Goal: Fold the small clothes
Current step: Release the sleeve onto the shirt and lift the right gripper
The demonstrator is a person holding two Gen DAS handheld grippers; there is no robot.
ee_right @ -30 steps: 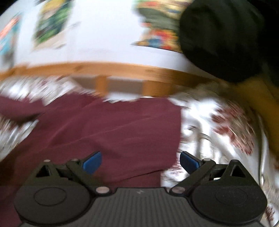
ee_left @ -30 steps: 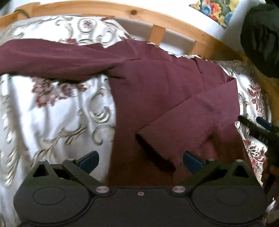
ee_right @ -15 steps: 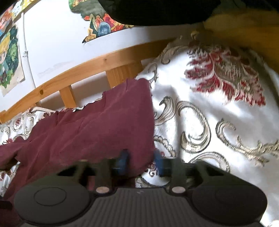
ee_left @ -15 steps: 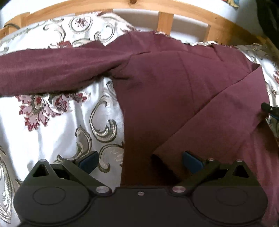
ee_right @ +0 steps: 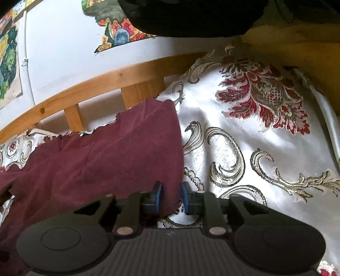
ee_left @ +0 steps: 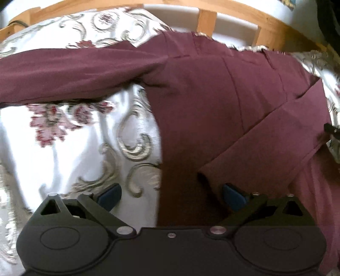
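Note:
A maroon long-sleeved garment [ee_left: 204, 102] lies spread on a white bedspread [ee_left: 70, 152] with gold and red floral patterns. One sleeve stretches out to the left; the other sleeve [ee_left: 276, 146] is folded diagonally across the body. My left gripper [ee_left: 172, 194] is open, its blue pads straddling the garment's left side edge near the folded cuff. My right gripper [ee_right: 171, 198] is shut on the garment's right edge [ee_right: 119, 161], cloth pinched between the blue pads. Its tip shows at the right edge of the left wrist view [ee_left: 331, 129].
A wooden slatted bed rail [ee_left: 206, 21] runs along the far side, also in the right wrist view [ee_right: 106, 85]. A white wall with colourful posters [ee_right: 114, 36] stands behind it. A dark bulky object [ee_right: 191, 17] and yellow cloth [ee_right: 297, 48] sit at the far right.
My right gripper has swung down to the garment's right edge and closed on it. My left gripper has moved closer over the garment, staying open.

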